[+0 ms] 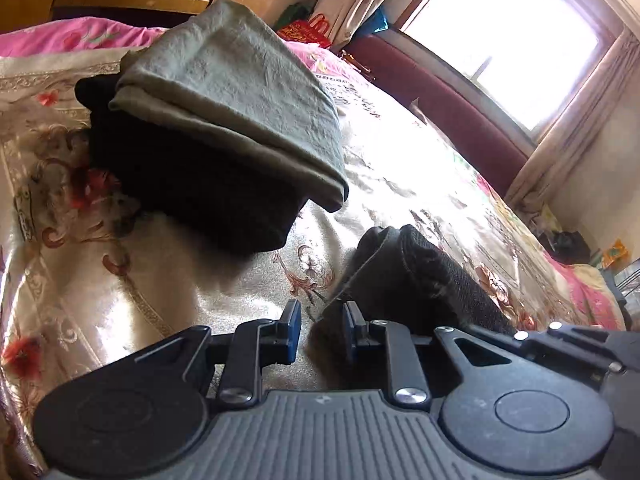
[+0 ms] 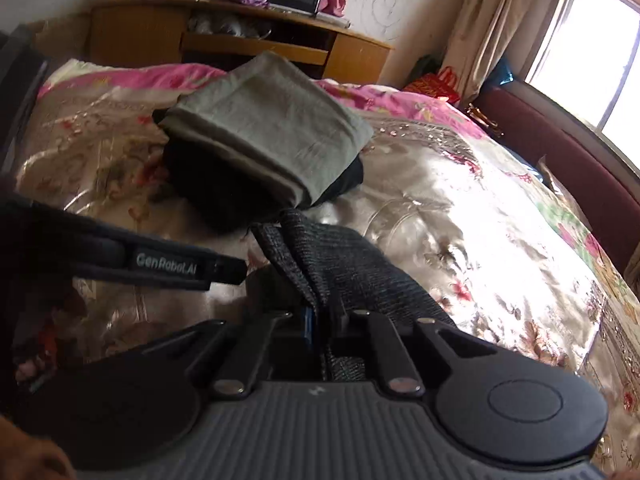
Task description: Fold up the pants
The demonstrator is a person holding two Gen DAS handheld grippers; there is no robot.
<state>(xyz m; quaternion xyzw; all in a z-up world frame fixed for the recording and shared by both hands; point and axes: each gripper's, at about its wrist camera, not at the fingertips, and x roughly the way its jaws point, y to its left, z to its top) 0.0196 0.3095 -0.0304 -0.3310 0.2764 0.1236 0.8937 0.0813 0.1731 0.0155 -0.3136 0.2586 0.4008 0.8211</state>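
Both tongs at dark pants (image 2: 344, 264) on the bed (image 2: 460, 208).
We see right tongs (image 2: 316, 320) clenched on pants fabric; left tongs (image 1: 320, 322) partly open, a fabric edge between them, grip unclear; pants' long axis runs toward the bed's right edge.

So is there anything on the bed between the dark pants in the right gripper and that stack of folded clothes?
Nothing visible. The right gripper is shut on the dark pants, and only bare bedspread lies between them and the stack just beyond.
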